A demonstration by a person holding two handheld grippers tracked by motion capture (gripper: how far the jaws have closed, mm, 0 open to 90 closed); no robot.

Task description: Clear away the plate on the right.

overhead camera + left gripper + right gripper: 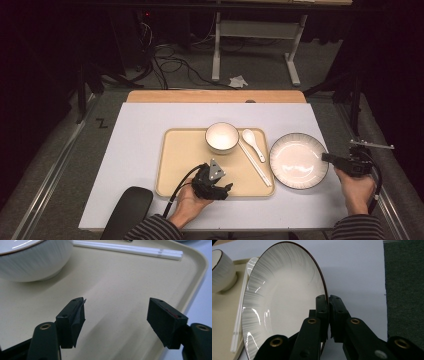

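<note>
Right gripper (328, 315) pinches the plate's (298, 160) right rim on the table, just beside the tray (182, 155); plate seems slightly tilted. Left gripper (116, 320) gapes wide over the tray

One mark to read, on the floor.
You can make out a single black "Z"-shaped mark (102, 123) on the grey floor (60, 150) left of the tabletop (140, 145); small marks on the chopsticks (160, 251) are too tiny to read.
</note>
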